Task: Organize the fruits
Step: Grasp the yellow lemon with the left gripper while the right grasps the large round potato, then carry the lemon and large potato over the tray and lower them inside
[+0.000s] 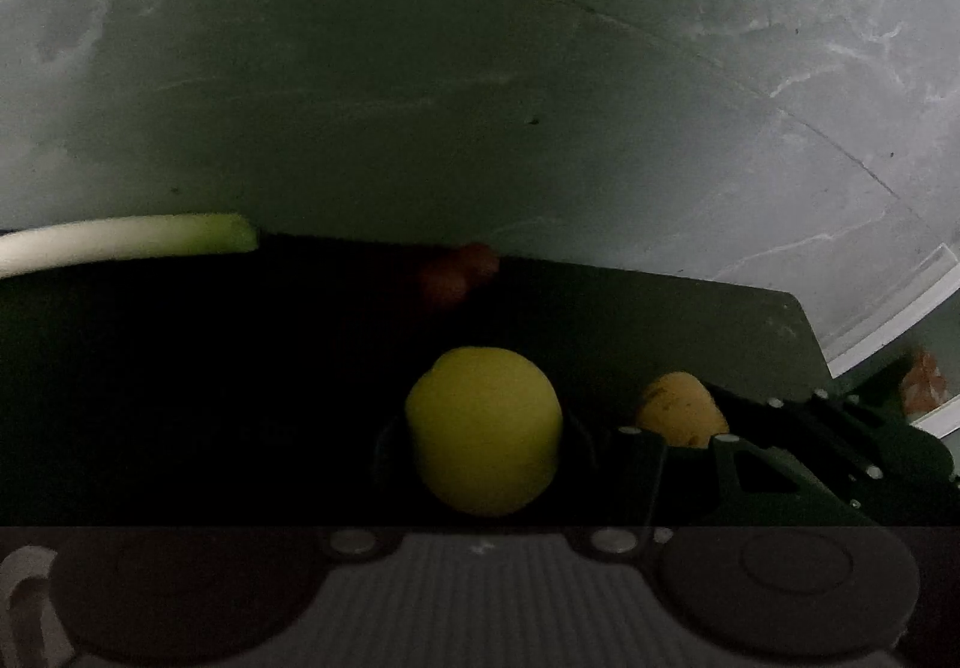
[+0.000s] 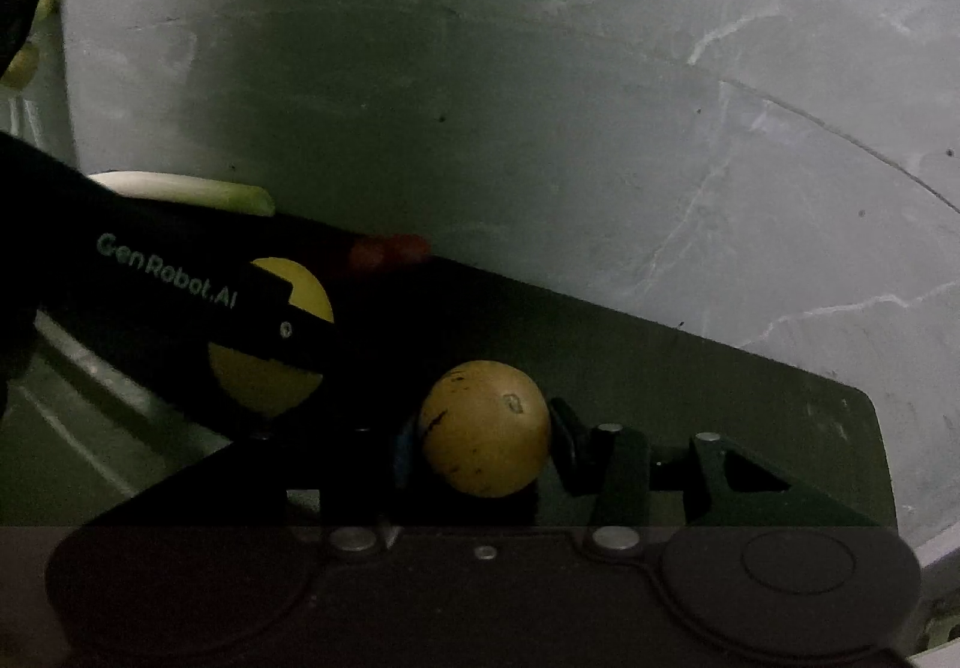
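In the left wrist view a round yellow-green fruit sits between the dark fingers of my left gripper, which is shut on it. To its right, my right gripper holds a duller yellow-brown fruit. In the right wrist view that speckled yellow-brown fruit fills the jaws of my right gripper, shut on it. At the left of that view, the left gripper, lettered in white, clamps the yellow-green fruit. Both fruits hang over a dark green board.
A leek lies along the board's far left edge. A small red item rests at the far edge, too dark to name. Grey marbled surface stretches beyond. At the far right are a white rim and a reddish-brown lump.
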### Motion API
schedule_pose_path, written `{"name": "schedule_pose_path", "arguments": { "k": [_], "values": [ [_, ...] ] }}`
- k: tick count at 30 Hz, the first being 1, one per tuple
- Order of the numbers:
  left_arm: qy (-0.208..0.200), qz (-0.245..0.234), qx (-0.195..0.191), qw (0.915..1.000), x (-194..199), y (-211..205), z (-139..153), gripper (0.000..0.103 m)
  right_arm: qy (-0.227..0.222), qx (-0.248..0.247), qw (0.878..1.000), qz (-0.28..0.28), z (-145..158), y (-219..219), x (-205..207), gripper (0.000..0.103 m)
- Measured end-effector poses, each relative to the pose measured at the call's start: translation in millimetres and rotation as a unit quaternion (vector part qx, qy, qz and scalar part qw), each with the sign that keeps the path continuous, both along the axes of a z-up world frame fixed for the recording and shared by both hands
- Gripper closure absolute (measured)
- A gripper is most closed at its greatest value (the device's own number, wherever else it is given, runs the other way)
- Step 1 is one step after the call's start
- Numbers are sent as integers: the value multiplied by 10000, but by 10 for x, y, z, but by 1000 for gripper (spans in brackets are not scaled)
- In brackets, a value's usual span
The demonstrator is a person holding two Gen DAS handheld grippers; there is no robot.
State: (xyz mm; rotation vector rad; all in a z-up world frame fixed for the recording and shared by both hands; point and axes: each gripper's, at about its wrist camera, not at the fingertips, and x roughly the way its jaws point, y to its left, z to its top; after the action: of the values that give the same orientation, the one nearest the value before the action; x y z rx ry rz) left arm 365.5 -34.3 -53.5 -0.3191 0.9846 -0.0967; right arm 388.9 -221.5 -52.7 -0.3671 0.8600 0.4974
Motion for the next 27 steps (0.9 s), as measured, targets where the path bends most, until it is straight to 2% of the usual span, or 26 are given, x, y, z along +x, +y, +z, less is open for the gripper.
{"name": "schedule_pose_path", "arguments": {
  "k": [8,17,27],
  "values": [
    [-135,130,-117,9998,-344,173,188,43,-50,-7,9999,112,237,14,-461,57],
    [-201,-117,-206,9995,-738,220,352,43,-58,-80,9999,113,388,38,-913,57],
    [-99,-476,-178,9987,-1109,204,333,43,48,-206,9996,-171,468,-65,-1421,57]
  ]
}}
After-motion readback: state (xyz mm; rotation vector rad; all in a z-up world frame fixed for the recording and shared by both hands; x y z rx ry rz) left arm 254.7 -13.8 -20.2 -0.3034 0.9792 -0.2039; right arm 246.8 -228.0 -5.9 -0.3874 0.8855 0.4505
